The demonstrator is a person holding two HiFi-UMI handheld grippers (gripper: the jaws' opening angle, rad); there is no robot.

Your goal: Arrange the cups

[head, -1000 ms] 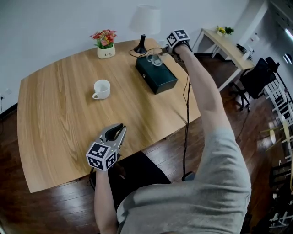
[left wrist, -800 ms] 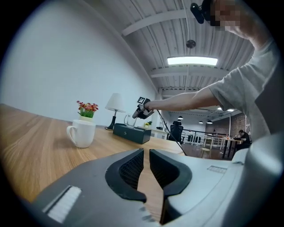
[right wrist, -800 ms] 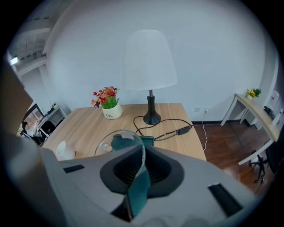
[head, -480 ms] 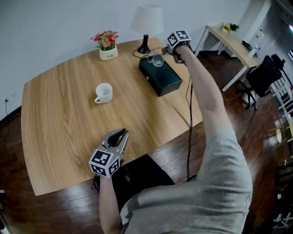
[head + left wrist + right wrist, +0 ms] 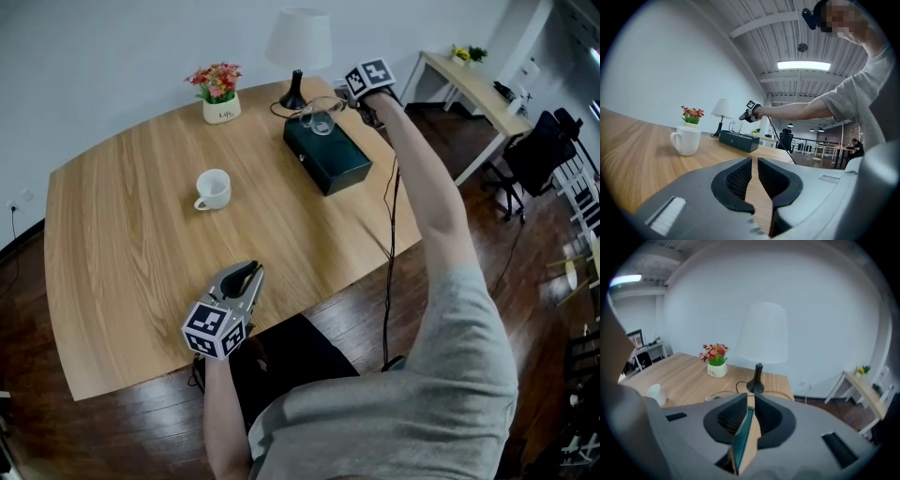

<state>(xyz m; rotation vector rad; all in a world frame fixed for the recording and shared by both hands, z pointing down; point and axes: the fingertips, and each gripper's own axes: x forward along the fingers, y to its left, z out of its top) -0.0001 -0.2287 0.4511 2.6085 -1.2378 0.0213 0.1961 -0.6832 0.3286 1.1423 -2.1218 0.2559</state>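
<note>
The white mug with a handle (image 5: pixel 213 187) sits by itself on the round wooden tabletop (image 5: pixel 122 244), well apart from the other cup. Nearer to me, my left tongs (image 5: pixel 247 272) hang over the tabletop's edge. They are spread a little, and there is only wood in the gap.

Farther right is the long dark green box (image 5: pixel 333 161). The clear glass cup (image 5: pixel 319 117) stands on its far end, close to the white lamp with a black foot (image 5: pixel 298 47).

My right tongs (image 5: pixel 339 103) are just beside the glass cup. They have just been opening. Now they are spread a small bit, and nothing is pinched between them. I only see the box edge and the tabletop through the gap.

Here is what could go wrong. The tongs are so near the glass that one tip could bump it when I move my hand. Then it could tip over or slide off the box. Glass breaks easily. My arm reaches far over the tabletop, so a shaky hand could do it too.
</note>
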